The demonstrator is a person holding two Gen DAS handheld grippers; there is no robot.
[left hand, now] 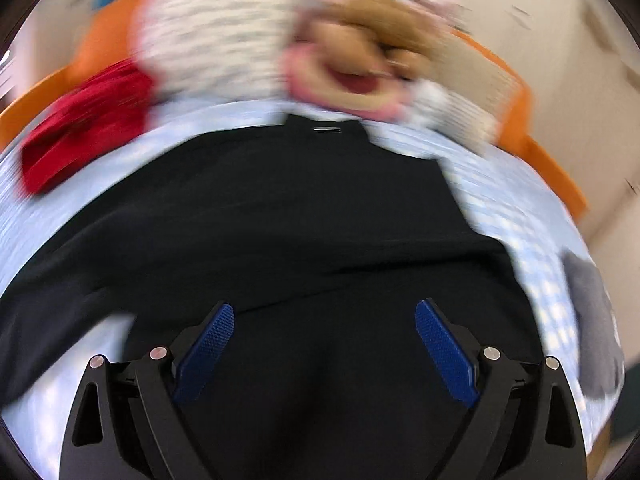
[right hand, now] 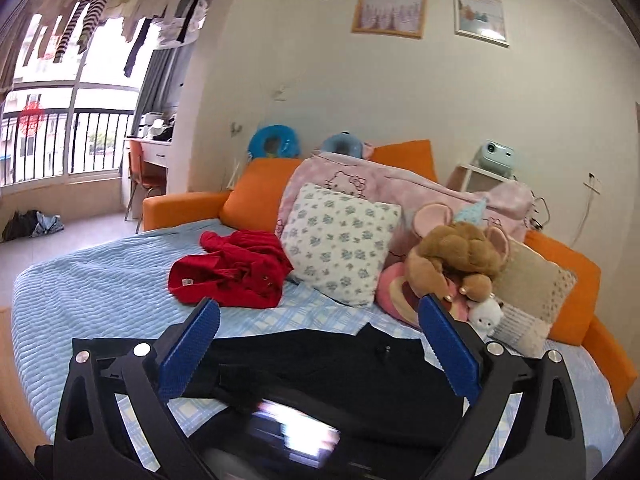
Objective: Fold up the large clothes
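Black garment [left hand: 288, 216] lies spread on the blue bed [right hand: 100, 280] near a red top [right hand: 232, 276], both the left hand-held gripper [left hand: 325, 312] and the right hand-held gripper [right hand: 320, 308] spread apart, gripping nothing.

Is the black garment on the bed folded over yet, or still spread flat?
Folded over, at least in part: the black garment shows a layer edge running across it in the left wrist view. How neat or complete the fold is, the blur hides.

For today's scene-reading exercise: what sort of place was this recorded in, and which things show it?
Most likely a lived-in bedroom at home: a bed with a blue quilted cover, a floral pillow and plush toys at its head, and laundry hanging by the balcony window.
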